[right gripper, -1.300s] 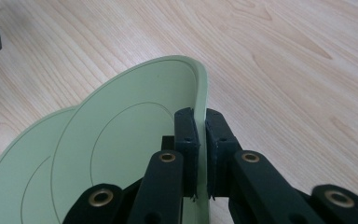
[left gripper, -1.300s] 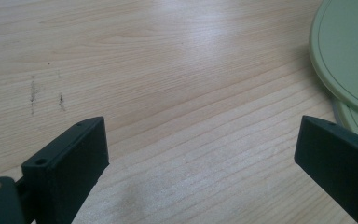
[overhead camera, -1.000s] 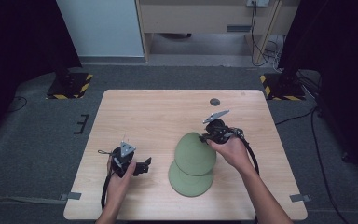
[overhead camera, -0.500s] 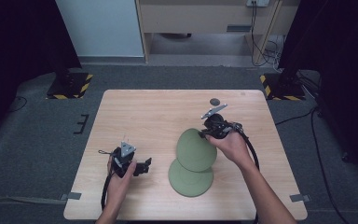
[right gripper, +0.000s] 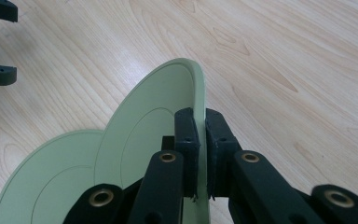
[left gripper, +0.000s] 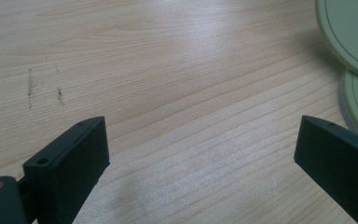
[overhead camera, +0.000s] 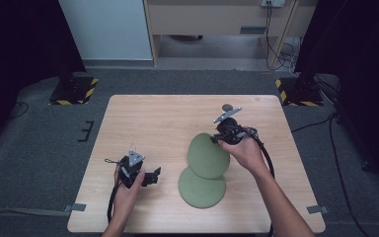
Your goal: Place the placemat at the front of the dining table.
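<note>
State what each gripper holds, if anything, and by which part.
The right gripper is clamped on the rim of the tilted upper green plate, which leans over the flat lower plate. The left gripper is open, holding nothing.

left hand-held gripper jaws apart, right hand-held gripper clamped

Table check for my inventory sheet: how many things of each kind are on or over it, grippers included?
Green plates: 2, lifted plate clamped at its rim, flat plate lying on the table
Handheld grippers: 2, left gripper, right gripper
Small dark round object: 1
Total: 5
</note>
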`<state>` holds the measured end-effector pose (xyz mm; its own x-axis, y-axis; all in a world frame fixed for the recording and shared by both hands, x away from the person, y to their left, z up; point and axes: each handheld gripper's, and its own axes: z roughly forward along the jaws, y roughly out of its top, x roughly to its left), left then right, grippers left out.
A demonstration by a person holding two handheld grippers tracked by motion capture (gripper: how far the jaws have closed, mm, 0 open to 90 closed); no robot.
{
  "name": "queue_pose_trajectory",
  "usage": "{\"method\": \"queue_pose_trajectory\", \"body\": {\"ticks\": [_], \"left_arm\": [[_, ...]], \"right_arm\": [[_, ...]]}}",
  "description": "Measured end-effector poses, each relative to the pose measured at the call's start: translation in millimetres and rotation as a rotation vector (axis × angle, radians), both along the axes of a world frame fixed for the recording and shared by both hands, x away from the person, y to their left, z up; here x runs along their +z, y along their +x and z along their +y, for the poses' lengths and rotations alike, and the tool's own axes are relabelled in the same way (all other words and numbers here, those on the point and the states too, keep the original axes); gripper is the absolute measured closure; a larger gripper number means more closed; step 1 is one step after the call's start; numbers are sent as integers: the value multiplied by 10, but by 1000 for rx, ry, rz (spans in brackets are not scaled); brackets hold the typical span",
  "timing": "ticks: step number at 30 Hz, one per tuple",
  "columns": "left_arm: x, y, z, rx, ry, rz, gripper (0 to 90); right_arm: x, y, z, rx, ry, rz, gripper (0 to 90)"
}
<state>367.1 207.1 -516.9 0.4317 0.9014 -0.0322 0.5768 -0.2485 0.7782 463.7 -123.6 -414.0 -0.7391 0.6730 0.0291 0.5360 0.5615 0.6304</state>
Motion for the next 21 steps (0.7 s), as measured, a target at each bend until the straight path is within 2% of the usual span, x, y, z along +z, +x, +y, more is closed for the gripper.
{"method": "queue_pose_trajectory", "body": {"ticks": [21], "left_arm": [[-24, -7, -37, -1, 7, 2, 22]], "right_arm": [[156, 14, 35, -17, 16, -21, 857]]}}
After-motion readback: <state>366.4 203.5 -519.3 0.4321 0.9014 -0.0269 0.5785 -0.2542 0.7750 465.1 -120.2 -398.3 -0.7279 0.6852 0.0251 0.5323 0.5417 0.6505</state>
